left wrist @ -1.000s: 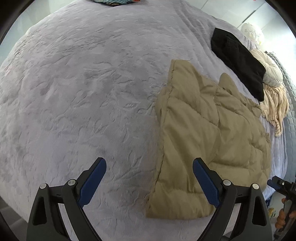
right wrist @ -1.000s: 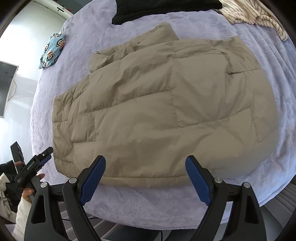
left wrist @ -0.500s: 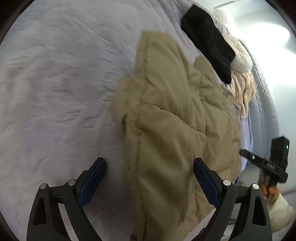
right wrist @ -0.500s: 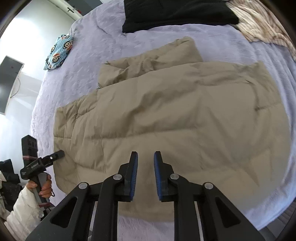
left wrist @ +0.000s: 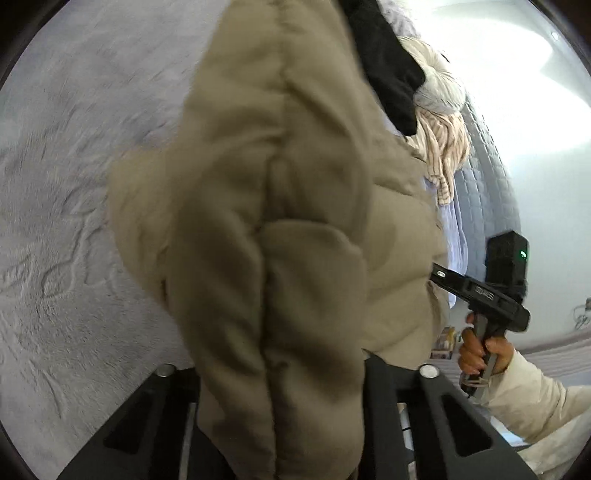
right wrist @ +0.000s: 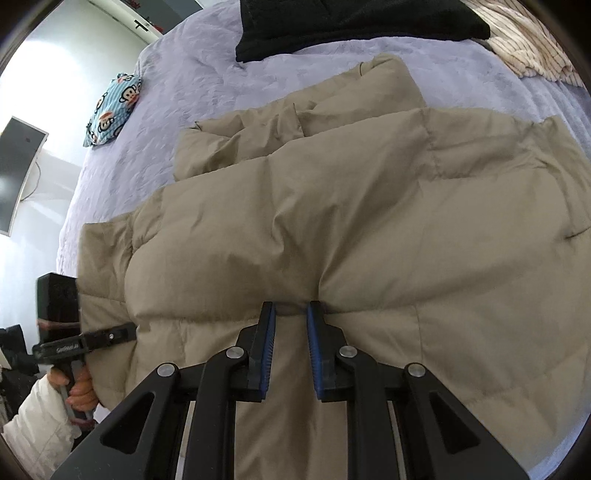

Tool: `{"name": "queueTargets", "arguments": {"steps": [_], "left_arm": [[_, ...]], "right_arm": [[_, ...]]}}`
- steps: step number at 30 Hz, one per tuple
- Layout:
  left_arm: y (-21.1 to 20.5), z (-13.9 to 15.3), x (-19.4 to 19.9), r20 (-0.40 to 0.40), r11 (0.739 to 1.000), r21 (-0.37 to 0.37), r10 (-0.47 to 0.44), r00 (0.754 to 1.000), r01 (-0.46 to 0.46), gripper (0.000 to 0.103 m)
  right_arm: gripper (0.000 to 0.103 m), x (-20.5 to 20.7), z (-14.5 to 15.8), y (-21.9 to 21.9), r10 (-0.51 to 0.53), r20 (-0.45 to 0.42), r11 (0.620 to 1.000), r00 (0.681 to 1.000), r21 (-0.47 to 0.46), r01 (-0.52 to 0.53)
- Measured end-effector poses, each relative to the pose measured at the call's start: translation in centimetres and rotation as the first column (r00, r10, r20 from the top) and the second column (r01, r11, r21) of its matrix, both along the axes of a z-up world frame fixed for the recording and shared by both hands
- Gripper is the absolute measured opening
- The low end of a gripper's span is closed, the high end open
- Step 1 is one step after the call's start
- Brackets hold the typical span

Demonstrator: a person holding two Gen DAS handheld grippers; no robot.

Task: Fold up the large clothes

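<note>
Both grippers are pinching the tan puffer jacket lying on the lavender bed. The left gripper has just been closing, fabric bunching between its jaws; the right gripper is clamping a fold near the hem.

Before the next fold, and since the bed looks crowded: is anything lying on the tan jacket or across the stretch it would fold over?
Nothing visible does. Both tongs, the left and right, already pinch the tan jacket along its near edge. The black garment, striped cloth and printed pouch lie on the bed beyond it, apart.
</note>
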State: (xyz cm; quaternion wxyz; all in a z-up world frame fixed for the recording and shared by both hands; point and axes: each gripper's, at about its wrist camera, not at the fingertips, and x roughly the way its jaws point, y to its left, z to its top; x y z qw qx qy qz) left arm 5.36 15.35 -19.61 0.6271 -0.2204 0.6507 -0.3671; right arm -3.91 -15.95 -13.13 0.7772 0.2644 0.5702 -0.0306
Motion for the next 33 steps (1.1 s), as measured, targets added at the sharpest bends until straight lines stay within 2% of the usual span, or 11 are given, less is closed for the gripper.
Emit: {"name": "queueTargets", "arguments": {"steps": [6, 10, 15, 20, 23, 27, 29, 30, 31, 32, 33], "left_arm": [[-2.6, 8.1, -0.8, 0.068, 0.997, -0.082, -0.004, 0.998, 0.009, 0.02], [-7.4, 12.5, -1.3, 0.125, 0.995, -0.069, -0.058, 0.99, 0.067, 0.02], [-13.3, 15.4, -1.7, 0.127, 0.995, -0.036, -0.092, 0.988, 0.098, 0.02], [-20.7, 17.7, -2.2, 0.152, 0.987, 0.091, -0.146, 0.977, 0.133, 0.02], [-23.5, 18.2, -2.8, 0.163, 0.98, 0.121, -0.178, 0.97, 0.159, 0.02], [-29.3, 17.8, -3.3, 0.155, 0.962, 0.17, -0.242, 0.958, 0.215, 0.021], [-32.1, 17.3, -3.8, 0.144, 0.951, 0.155, -0.289, 0.946, 0.267, 0.031], [-33.5, 16.9, -4.0, 0.132, 0.946, 0.14, -0.311, 0.941, 0.293, 0.041], [-35.4, 16.1, -4.1, 0.111, 0.937, 0.105, -0.343, 0.933, 0.332, 0.049], [-36.5, 15.7, -4.4, 0.102, 0.934, 0.075, -0.357, 0.929, 0.351, 0.061], [-38.0, 15.0, -4.3, 0.093, 0.93, 0.047, -0.368, 0.925, 0.365, 0.068]], "right_arm": [[0.019, 0.7, -2.4, -1.5, -0.016, -0.003, 0.995, 1.0, 0.102, 0.017], [0.016, 0.5, -3.7, -2.7, -0.038, -0.002, 0.984, 0.999, 0.175, 0.038], [0.015, 0.3, -4.9, -3.9, -0.044, 0.006, 0.966, 0.999, 0.255, 0.041], [0.009, -0.2, -6.2, -5.5, -0.052, 0.001, 0.939, 0.999, 0.34, 0.048], [0.009, -1.4, -5.1, -7.4, -0.065, -0.005, 0.924, 0.998, 0.379, 0.062], [0.013, -6.2, -2.4, -12.5, -0.134, 0.019, 0.919, 0.991, 0.378, 0.117], [0.028, -9.4, -1.3, -15.2, -0.187, 0.024, 0.914, 0.982, 0.371, 0.166], [0.036, -11.1, -0.8, -16.4, -0.213, 0.024, 0.912, 0.977, 0.365, 0.189], [0.052, -12.8, -0.3, -17.4, -0.233, 0.024, 0.914, 0.972, 0.348, 0.21], [0.061, -14.2, 0.1, -18.2, -0.247, 0.026, 0.918, 0.969, 0.326, 0.226], [0.061, -16.1, 0.6, -19.1, -0.263, 0.023, 0.923, 0.965, 0.297, 0.245]]}}
